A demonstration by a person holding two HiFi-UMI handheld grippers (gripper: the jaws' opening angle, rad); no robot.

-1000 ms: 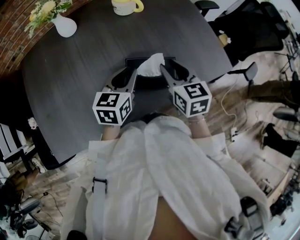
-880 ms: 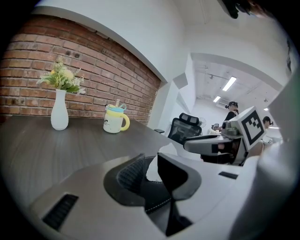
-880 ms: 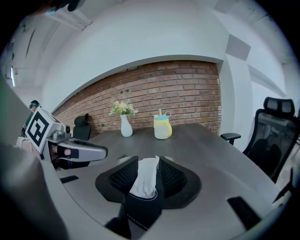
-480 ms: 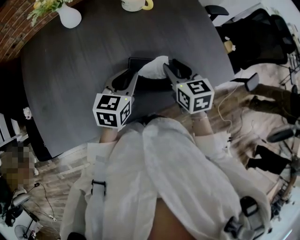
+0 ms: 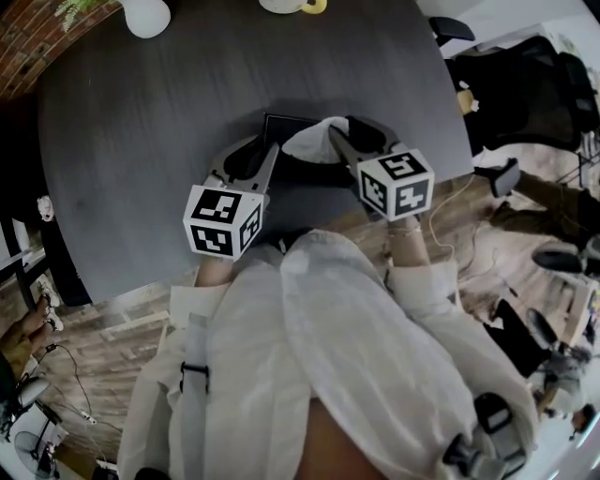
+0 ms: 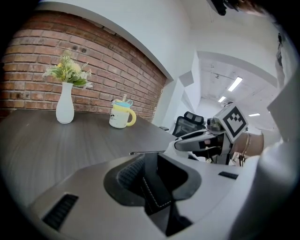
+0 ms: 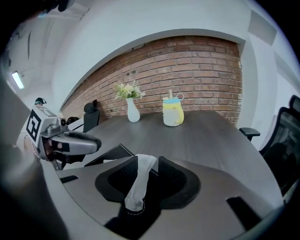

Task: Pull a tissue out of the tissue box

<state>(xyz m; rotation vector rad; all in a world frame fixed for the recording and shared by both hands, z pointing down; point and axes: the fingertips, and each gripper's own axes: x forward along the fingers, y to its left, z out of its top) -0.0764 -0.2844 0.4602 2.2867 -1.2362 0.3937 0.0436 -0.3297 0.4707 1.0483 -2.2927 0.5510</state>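
Observation:
A black tissue box (image 5: 286,127) lies on the dark table (image 5: 141,122), with a white tissue (image 5: 314,142) standing out of its top. My left gripper (image 5: 265,155) is at the box's left side. In the left gripper view its jaws (image 6: 150,176) are shut on the box's black stitched edge (image 6: 159,192). My right gripper (image 5: 337,141) reaches in from the right, over the tissue. Its jaws (image 7: 146,164) have just been opening and stand open. The tissue strip (image 7: 138,185) hangs loosely between them, with the box's top (image 7: 110,154) beside it.
A white vase (image 5: 145,14) with flowers and a yellow mug (image 5: 292,5) stand at the table's far side, before a brick wall (image 6: 93,56). Black office chairs (image 5: 525,84) stand to the right of the table. The table's near edge runs just behind both grippers.
The right gripper has sunk a little toward the box, around the tissue. The left gripper has kept its place. The head view has shifted, so vase and mug sit nearer the top edge.

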